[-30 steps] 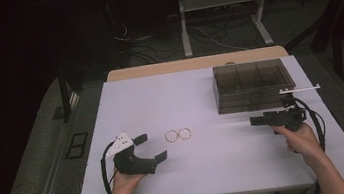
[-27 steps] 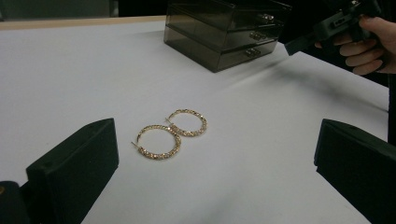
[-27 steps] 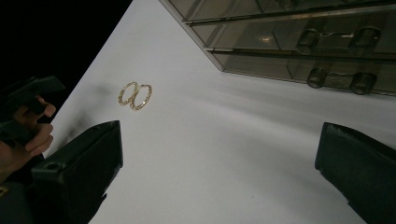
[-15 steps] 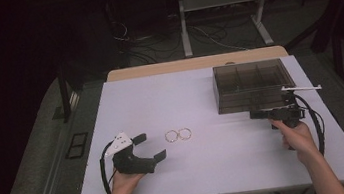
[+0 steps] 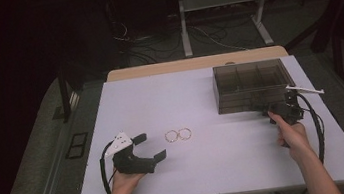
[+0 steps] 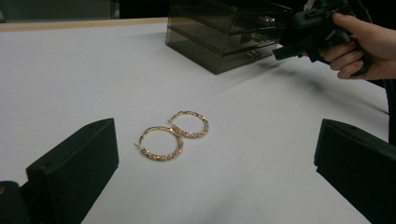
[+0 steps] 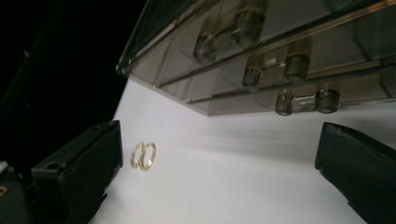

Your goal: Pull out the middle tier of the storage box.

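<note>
Two gold hoop earrings [image 5: 178, 135] lie touching side by side on the white table [image 5: 160, 98]; in the left gripper view they are the earrings [image 6: 173, 134] just ahead of the jaws. My left gripper [image 5: 151, 146] rests open a little to their left, pointing at them, with nothing between its jaws. A smoky clear drawer box [image 5: 252, 86] stands at the back right. My right gripper [image 5: 276, 109] is open right at the box's front. In the right gripper view the drawer knobs [image 7: 306, 100] are close ahead of it, with the drawers shut.
A white stick-like part [image 5: 305, 90] juts from the right gripper beside the box. Cables trail from both grippers towards the near table edge. A wooden strip [image 5: 196, 63] runs along the far edge, with a dark floor and a metal stand beyond.
My right gripper has moved forward, closer to the drawer box's front. The left gripper and the earrings have stayed put.
</note>
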`<action>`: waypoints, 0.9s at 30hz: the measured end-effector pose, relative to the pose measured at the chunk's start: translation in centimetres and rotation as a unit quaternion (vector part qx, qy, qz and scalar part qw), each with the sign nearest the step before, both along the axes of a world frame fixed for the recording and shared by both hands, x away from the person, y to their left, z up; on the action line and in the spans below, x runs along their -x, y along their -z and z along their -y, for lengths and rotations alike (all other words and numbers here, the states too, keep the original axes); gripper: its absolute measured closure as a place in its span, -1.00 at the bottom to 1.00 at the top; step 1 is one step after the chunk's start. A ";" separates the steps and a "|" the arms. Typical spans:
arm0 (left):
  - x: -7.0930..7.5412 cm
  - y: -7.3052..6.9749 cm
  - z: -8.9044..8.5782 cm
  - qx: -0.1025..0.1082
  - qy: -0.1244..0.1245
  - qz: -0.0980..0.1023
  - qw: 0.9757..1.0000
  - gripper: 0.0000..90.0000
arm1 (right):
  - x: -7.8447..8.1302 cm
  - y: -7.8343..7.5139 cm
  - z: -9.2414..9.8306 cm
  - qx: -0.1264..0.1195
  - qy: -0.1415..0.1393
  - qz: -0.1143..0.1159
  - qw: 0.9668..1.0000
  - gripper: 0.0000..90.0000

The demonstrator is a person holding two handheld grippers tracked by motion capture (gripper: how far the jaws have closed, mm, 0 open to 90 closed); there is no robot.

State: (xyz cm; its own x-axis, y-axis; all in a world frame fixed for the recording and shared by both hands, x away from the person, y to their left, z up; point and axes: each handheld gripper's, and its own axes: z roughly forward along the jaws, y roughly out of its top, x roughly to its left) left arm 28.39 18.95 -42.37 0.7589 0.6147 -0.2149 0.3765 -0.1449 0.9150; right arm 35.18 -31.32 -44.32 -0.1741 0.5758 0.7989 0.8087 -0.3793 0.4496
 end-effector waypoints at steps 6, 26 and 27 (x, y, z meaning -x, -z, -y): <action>0.0 0.0 0.0 -0.002 0.002 0.000 1.000 -1.00 | 0.0 0.4 0.4 -0.026 0.047 -0.012 0.998 -0.99; 0.0 0.1 0.1 -0.002 0.002 -0.001 1.000 -1.00 | -0.1 0.6 0.8 -0.035 0.098 -0.037 0.994 -0.23; 0.0 0.1 0.1 -0.002 0.002 0.000 1.000 -1.00 | -0.1 0.6 0.8 -0.033 0.101 -0.038 0.994 -0.18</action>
State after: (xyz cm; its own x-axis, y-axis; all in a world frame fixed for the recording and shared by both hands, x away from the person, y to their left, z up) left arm 28.41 18.86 -42.43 0.7608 0.6130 -0.2130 0.3766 -0.1496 0.9142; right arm 35.27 -32.13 -44.93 0.0024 0.5378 0.8430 0.7441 -0.5642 0.3578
